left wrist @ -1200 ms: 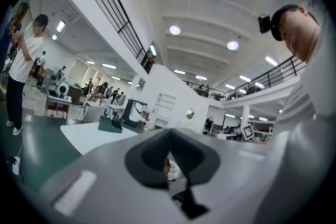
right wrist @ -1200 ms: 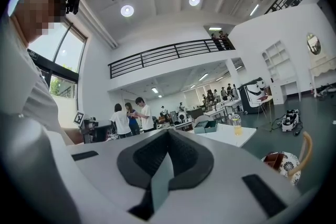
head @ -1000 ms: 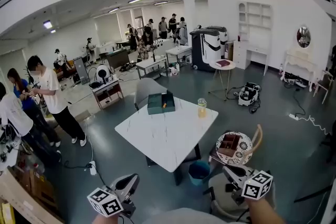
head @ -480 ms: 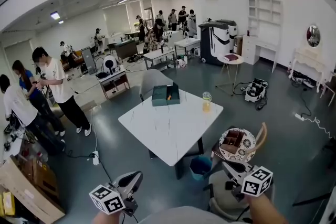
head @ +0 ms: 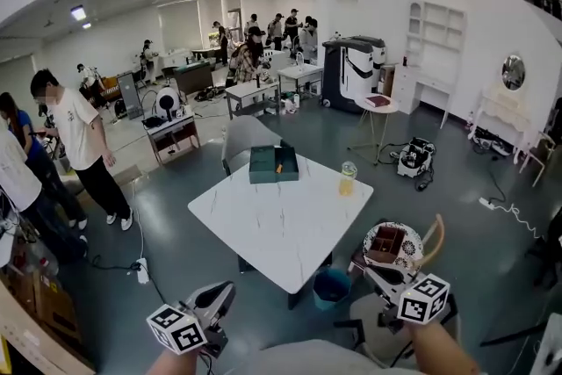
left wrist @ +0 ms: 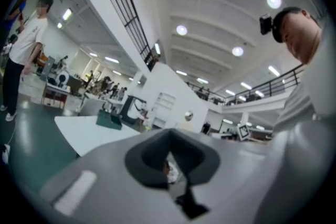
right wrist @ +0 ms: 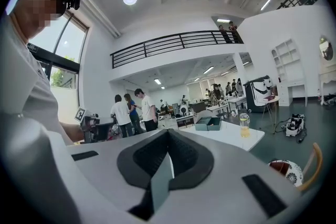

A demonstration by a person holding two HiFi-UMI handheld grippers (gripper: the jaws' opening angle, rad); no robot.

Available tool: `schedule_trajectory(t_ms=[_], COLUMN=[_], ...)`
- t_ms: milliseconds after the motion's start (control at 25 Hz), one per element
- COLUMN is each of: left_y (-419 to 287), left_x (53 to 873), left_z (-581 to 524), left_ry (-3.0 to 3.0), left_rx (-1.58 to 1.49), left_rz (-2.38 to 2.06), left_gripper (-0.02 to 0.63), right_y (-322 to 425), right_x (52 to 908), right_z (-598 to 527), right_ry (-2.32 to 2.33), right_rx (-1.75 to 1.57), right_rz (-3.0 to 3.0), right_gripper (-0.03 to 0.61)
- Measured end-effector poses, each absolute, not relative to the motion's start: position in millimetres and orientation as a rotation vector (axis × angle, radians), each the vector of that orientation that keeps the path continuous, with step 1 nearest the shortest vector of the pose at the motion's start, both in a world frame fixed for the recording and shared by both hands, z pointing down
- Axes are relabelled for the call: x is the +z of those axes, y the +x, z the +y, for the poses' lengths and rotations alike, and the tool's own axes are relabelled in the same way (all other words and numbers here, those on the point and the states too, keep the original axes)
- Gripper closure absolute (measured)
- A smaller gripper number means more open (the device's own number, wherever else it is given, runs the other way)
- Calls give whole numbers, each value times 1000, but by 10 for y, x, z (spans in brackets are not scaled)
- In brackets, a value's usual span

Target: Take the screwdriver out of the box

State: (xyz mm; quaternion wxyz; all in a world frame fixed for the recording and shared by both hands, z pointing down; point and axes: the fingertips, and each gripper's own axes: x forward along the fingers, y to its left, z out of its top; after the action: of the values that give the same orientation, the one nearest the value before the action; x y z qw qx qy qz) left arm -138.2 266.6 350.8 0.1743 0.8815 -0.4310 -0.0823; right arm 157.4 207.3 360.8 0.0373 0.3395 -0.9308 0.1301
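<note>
Workshop table (head: pixel 290 228) at twelve o'clock bears the box (head: pixel 273 164), out of reach, so my left hand-held gripper (head: pixel 223 292) and right hand-held gripper (head: pixel 372 273) hang closed, empty.

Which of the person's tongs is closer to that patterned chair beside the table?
Right. The right tongs hover just below the chair, close to its seat edge. The left tongs are far off to its left in the head view, beyond the blue bin.

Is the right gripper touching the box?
Apart. The head view shows the right gripper low in the frame, with bare table and floor between it and the box.
</note>
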Motion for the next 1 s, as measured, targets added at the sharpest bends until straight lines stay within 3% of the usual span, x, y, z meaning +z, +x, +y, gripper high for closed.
schedule_trajectory(t_ms=[520,1000], left_y=[-2485,-3053], left_x=[3524,3750], left_z=[1544,1213], left_ry=[2574,2538], left_rx=[-245,-281], left_rz=[-1082,-1096], left_gripper=[612,612], right_y=[574,39], right_x=[3405,3415], right_z=[1238,743], right_ry=[1225,1204], right_rx=[379,383], right_rz=[-2773,-2732], right_gripper=[571,571])
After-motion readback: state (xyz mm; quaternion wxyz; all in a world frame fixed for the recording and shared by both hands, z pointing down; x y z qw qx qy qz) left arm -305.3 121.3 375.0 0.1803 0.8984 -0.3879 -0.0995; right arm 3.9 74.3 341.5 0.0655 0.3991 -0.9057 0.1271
